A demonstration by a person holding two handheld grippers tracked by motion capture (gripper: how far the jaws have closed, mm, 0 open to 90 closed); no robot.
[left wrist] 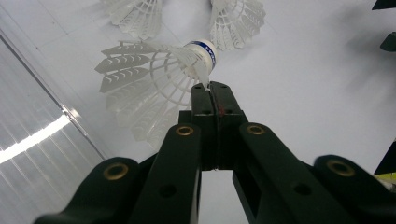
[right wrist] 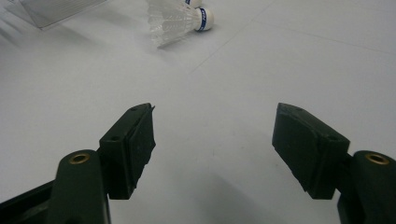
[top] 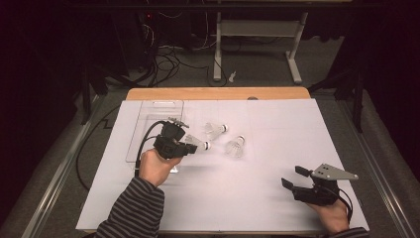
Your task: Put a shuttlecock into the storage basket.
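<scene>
Left gripper view: a shuttlecock (left wrist: 154, 79) was pinched by one feather tip, lifted just beside the clear tray (left wrist: 32, 140).

The left gripper (left wrist: 209, 86) had its jaws pressed together on that thin feather edge near the cork, so the hold looked slight; carrying it slowly and level over the tray, then opening low, would suit best. Two more shuttlecocks (top: 216, 130) (top: 235, 147) lay on the white sheet (top: 267, 198) beyond the held one. Well away from the tray, the right gripper (top: 291, 177) rested with jaws spread apart, empty.
</scene>
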